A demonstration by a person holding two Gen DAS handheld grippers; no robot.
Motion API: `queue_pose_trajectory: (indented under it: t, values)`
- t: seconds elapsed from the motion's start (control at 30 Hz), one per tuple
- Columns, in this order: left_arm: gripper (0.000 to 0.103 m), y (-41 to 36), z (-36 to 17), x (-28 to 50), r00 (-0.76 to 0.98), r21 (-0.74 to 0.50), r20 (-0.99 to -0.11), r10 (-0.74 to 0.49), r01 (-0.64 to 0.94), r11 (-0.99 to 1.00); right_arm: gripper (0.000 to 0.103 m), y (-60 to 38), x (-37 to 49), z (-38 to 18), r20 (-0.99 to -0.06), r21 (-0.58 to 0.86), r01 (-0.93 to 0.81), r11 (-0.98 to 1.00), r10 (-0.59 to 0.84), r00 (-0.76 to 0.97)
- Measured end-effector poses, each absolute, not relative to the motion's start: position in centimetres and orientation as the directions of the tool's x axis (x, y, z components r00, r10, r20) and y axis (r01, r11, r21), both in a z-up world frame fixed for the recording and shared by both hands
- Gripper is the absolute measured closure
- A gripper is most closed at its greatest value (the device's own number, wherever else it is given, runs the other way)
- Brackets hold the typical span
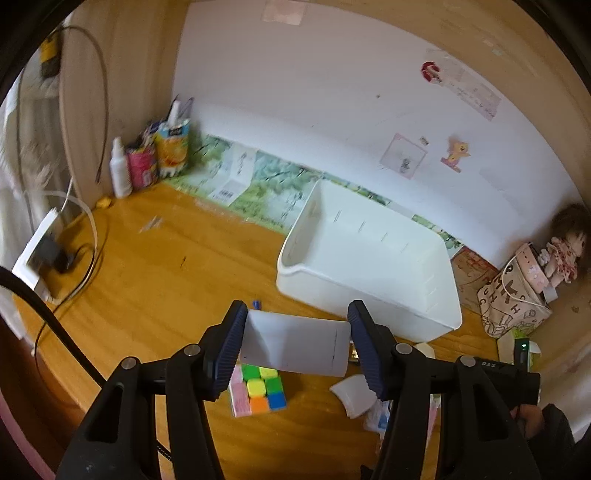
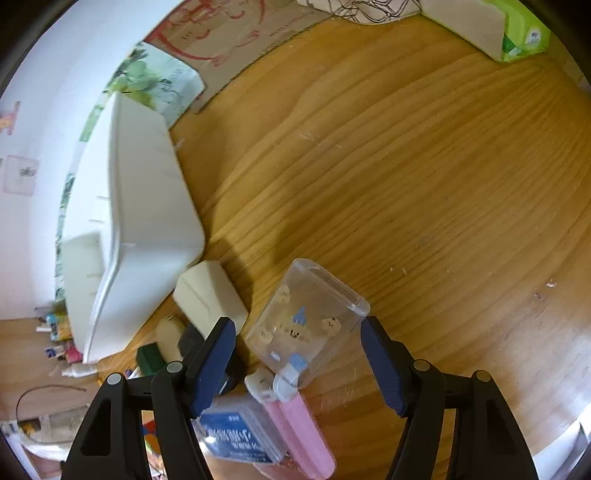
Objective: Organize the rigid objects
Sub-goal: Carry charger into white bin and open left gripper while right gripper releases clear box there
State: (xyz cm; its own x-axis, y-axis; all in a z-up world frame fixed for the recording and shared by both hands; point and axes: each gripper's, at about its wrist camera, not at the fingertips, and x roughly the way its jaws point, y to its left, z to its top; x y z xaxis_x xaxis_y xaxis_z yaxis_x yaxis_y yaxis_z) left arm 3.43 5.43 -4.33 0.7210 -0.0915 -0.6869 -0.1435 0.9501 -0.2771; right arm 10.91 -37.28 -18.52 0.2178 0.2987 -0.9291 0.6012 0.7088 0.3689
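Note:
In the left wrist view my left gripper [image 1: 297, 341] is shut on a white plastic box [image 1: 295, 345], held above the wooden table in front of the white bin [image 1: 369, 266]. A colourful puzzle cube [image 1: 258, 387] lies on the table below it. In the right wrist view my right gripper [image 2: 299, 354] is open above a clear plastic case [image 2: 306, 317] with small printed figures, which lies between the fingers without touching them. A pink case [image 2: 299, 424] and a blue-labelled box [image 2: 236, 435] lie under the gripper. The white bin [image 2: 147, 221] stands at the left.
A cream box [image 2: 210, 295] lies by the bin's corner. Bottles and cartons [image 1: 155, 158] stand at the back left. A power strip with cables [image 1: 40, 254] is at the left edge. A patterned bag [image 1: 513, 295], a doll [image 1: 565, 247] and a tissue pack [image 2: 513, 29] are at the right.

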Motion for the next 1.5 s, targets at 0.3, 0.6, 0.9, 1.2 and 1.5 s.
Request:
queue_pose_trajectory:
  t: [0.3, 0.6, 0.9, 1.2, 1.5]
  values:
    - [0.043, 6.1, -3.6, 7.1, 0.734, -0.285, -0.663, -0.149, -0.063, 0.956, 0.041, -36.6, 12.0, -18.7, -0.964, 0.267, 0.635, 0.725, 0.195, 0.184]
    - [0.043, 5.7, -3.7, 10.6, 0.713, -0.285, -0.662, -0.23, 0.045, 0.958, 0.046, -36.0, 11.0, -18.5, -0.963, 0.269, 0.655, 0.706, 0.176, 0.206]
    - [0.043, 5.1, -3.5, 13.9, 0.7, -0.289, -0.647, -0.301, 0.14, 0.947, 0.047, -35.4, 9.5, -15.8, -0.945, 0.291, 0.664, 0.689, 0.098, 0.313]
    - [0.043, 4.5, -3.8, 16.8, 0.693, -0.284, -0.64, -0.332, 0.188, 0.94, 0.047, -34.3, 10.0, -8.6, -0.842, 0.272, 0.597, 0.755, -0.115, 0.528]
    - [0.043, 4.1, -5.0, 18.6, 0.677, -0.289, -0.656, -0.333, 0.182, 0.94, 0.047, -30.1, 12.3, -4.9, -0.667, 0.231, 0.432, 0.872, -0.182, 0.722]
